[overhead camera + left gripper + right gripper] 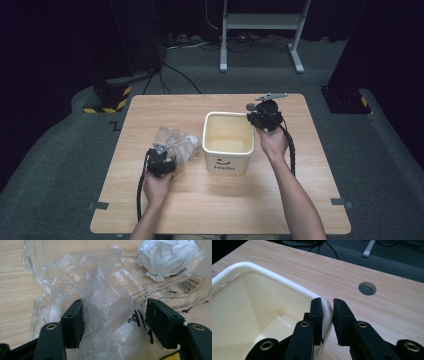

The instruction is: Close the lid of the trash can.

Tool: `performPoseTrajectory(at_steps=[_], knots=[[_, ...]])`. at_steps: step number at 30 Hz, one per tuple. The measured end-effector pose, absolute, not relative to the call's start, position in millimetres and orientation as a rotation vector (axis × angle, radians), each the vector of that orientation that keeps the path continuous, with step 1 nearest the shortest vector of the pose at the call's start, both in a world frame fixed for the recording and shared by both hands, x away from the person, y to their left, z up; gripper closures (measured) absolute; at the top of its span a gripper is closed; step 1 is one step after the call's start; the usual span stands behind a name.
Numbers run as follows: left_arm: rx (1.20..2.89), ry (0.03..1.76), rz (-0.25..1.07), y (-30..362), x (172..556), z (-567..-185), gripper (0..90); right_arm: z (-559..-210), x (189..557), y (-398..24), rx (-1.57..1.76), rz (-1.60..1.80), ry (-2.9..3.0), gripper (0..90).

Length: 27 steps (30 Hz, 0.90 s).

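High view: clear plastic wrap (176, 142) is lying left of centre on the bench (220, 200), beside the bin (228, 142).

Left gripper view: your left tongs (113, 322) are standing apart around limp, slippery film; pinch a bunched fold.

Right gripper view: your right tongs (327, 320) are clamping the bin's stiff rim.

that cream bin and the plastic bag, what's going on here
A person works at a wooden table with a claw in each hand. The right claw is clamped on the rim of the cream bin, one jaw inside and one outside. The left claw stands open around the crumpled clear plastic bag beside the bin, not yet squeezing it.
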<state>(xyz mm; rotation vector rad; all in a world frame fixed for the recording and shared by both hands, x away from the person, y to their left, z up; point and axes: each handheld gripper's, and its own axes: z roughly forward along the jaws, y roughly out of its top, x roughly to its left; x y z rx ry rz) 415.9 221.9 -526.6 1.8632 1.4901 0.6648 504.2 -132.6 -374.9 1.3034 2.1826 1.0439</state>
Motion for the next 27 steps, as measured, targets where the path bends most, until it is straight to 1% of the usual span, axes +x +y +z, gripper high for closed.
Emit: performPoseTrajectory(at_steps=[27], knots=[[1.865, 1.49, 0.674, 221.2, 416.0, -526.8, 34.5, -382.6, 505.5, -133.5, 1.307, 1.049, 2.189, 77.8]])
